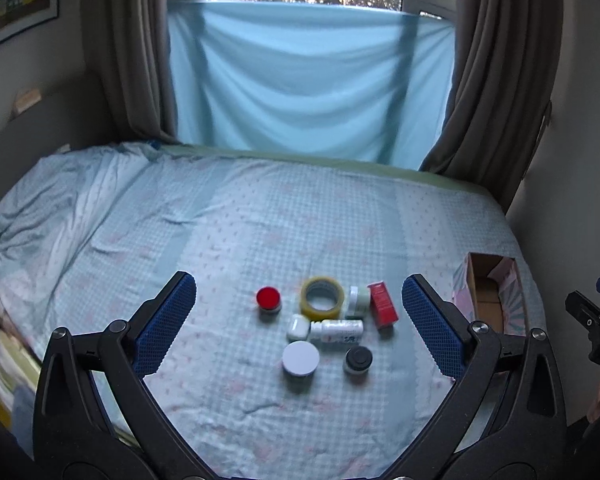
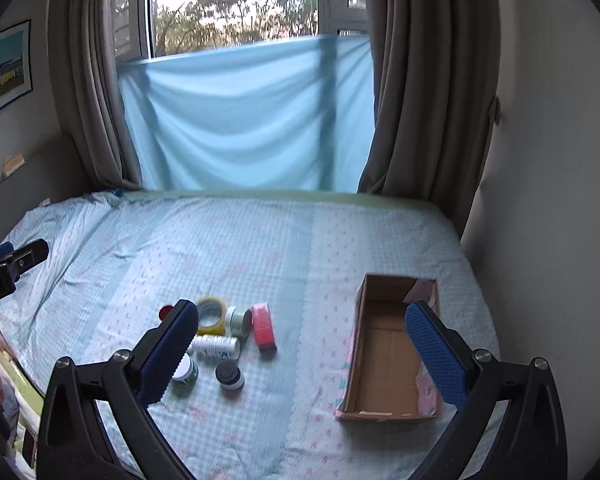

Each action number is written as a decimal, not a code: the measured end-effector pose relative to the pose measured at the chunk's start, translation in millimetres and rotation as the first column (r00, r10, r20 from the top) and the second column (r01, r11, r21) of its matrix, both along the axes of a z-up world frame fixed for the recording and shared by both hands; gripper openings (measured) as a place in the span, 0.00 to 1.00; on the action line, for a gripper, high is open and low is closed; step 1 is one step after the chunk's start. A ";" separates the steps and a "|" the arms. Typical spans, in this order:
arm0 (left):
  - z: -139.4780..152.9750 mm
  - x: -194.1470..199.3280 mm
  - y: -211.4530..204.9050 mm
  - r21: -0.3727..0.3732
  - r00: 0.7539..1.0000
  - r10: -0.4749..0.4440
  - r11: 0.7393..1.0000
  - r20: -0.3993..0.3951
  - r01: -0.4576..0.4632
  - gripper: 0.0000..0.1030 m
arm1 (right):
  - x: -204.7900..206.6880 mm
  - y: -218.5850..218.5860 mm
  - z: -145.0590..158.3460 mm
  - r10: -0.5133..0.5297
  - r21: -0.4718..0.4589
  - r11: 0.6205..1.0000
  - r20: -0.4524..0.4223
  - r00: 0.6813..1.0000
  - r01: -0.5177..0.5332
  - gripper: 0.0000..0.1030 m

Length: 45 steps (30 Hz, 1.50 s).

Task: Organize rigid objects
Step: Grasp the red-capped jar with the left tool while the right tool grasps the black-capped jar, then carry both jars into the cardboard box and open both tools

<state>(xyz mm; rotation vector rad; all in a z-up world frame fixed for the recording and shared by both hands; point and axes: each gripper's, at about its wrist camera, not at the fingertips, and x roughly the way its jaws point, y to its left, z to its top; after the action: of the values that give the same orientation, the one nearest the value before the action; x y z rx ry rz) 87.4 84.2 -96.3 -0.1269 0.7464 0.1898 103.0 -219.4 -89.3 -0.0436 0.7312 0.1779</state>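
Several small items lie clustered on the bed: a red-lidded jar (image 1: 269,299), a yellow tape roll (image 1: 321,298), a pale green jar (image 1: 358,301), a red box (image 1: 384,305), a white earbud case (image 1: 298,328), a white bottle lying down (image 1: 336,330), a white-lidded jar (image 1: 300,358) and a black-lidded jar (image 1: 358,359). My left gripper (image 1: 300,296) is open and empty, above and in front of the cluster. My right gripper (image 2: 302,320) is open and empty, between the cluster (image 2: 216,346) and an empty cardboard box (image 2: 388,360).
The bed sheet (image 1: 260,220) is light blue checked, rumpled at the left. The cardboard box (image 1: 488,292) sits near the bed's right edge by the wall. Curtains and a blue cloth (image 1: 308,80) hang behind the bed.
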 end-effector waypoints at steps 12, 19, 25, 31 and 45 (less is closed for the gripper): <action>-150.7 110.1 96.7 -0.090 0.954 -0.124 0.991 -0.274 0.103 1.00 | 36.2 84.7 -130.9 -0.108 -0.034 0.994 -0.274 0.956 0.103 1.00; -254.6 171.0 103.0 -0.125 0.894 -0.193 0.980 -0.404 0.155 1.00 | 64.7 124.5 -210.5 -0.150 -0.035 0.988 -0.369 0.917 0.148 1.00; -331.0 203.8 103.0 -0.135 0.847 -0.217 0.976 -0.485 0.173 1.00 | 88.9 145.6 -293.8 -0.123 -0.070 0.992 -0.474 0.872 0.101 1.00; -377.1 228.6 106.6 -0.140 0.812 -0.223 0.975 -0.539 0.174 0.96 | 108.6 160.4 -356.8 -0.084 -0.092 0.995 -0.551 0.831 0.040 0.99; -403.2 251.8 85.3 -0.137 0.774 -0.296 0.954 -0.560 0.266 0.49 | 127.7 166.9 -397.3 -0.023 -0.114 0.991 -0.637 0.770 -0.065 0.51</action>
<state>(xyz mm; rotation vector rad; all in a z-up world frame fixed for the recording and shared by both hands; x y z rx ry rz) 339.2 169.5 -499.5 0.0020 1.3710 -0.0892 230.7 -52.6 -486.5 -0.1203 1.4327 0.1665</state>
